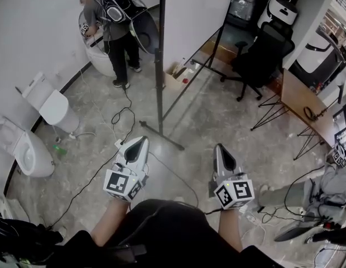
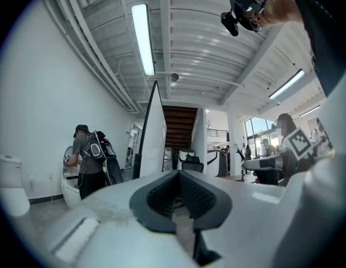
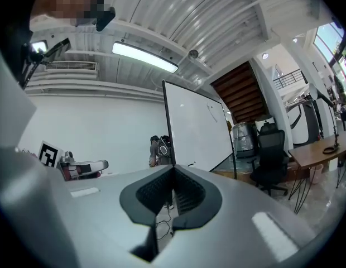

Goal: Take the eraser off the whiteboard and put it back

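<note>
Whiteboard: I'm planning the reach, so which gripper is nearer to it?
Left, narrowly. The left gripper is just short of the whiteboard's near edge post; the right gripper is farther right, facing its white face.

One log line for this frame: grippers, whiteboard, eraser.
left gripper: shut, empty | right gripper: shut, empty | white whiteboard on black stand: ahead, untouched | eraser: not made out

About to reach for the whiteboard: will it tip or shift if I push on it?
Likely to wobble or shift: the whiteboard is a tall, thin panel on a slim post. Its long floor foot should resist tipping. Whether it has wheels I cannot tell.
</note>
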{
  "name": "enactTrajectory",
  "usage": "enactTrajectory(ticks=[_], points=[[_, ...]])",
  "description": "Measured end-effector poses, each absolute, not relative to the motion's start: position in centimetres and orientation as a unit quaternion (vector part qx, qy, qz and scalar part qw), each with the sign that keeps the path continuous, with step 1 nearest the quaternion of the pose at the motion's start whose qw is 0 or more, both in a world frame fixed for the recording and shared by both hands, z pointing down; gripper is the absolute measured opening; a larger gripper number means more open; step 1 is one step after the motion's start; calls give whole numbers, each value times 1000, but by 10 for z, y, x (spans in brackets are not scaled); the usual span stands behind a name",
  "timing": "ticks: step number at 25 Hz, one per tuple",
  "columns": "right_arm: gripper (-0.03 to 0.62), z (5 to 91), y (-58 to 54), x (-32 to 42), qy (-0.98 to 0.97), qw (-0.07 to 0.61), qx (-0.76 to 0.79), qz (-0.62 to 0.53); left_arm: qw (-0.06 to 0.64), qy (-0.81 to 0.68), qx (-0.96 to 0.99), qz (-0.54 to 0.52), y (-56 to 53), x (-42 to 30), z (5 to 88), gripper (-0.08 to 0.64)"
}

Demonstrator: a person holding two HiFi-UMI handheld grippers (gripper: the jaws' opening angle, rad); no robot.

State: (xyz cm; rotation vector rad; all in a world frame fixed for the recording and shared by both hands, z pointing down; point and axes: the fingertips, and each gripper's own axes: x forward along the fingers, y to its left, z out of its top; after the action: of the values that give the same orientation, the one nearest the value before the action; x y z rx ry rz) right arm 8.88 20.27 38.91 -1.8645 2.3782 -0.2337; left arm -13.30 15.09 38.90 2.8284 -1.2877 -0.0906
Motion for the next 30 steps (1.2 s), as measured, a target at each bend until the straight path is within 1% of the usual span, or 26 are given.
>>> enactTrajectory(ticks=[4, 18, 30], points=[[9, 388, 199, 92, 792, 45, -605, -68, 17, -418, 908, -30, 148, -125, 388, 3], [9, 394, 195, 142, 816, 47, -570, -77, 17, -439, 898, -17, 158, -65, 394, 3], [9, 401, 194, 159, 836, 56, -538, -87, 18, -462, 887, -6, 165, -43, 400, 3]])
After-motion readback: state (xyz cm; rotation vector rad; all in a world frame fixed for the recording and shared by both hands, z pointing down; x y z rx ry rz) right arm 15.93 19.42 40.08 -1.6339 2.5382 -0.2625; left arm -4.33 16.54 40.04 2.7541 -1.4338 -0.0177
